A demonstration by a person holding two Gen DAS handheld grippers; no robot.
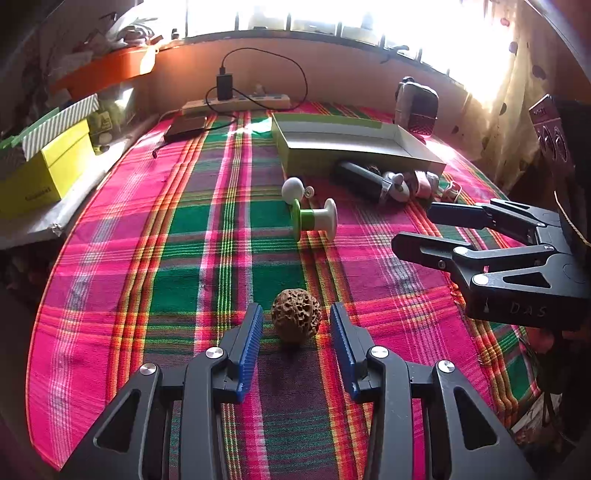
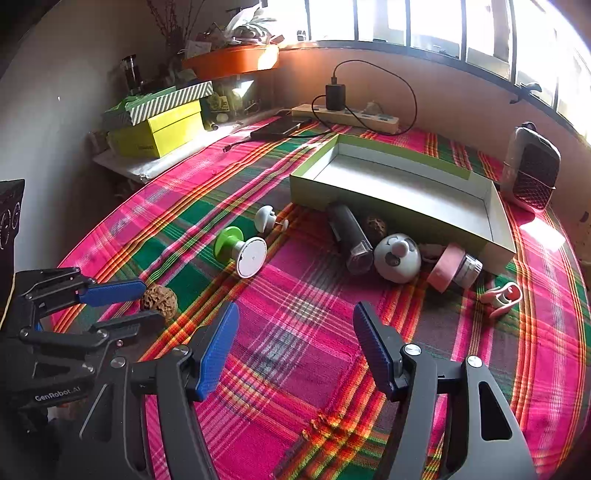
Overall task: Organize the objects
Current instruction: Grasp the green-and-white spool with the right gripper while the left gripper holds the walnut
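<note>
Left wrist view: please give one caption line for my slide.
Open left gripper straddles a walnut lying on the plaid cloth, pads clear of it.

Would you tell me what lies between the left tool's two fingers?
The brown walnut rests on the plaid cloth there, untouched by either pad; the left wrist view shows it.

Daylight pours in from the window (image 1: 332,14) at the far side, so strong that the panes blow out to plain white in both views. The curtain (image 1: 498,74) at the far right glows. A bright patch of sun lies on the plaid cloth (image 2: 543,232) at the right. The near left corners fall into deep shade. Small things cast short soft shadows toward the near side. Straight lines bow outward toward the edges, and the corners go black. The centre is sharp; the rims smear slightly.
</note>
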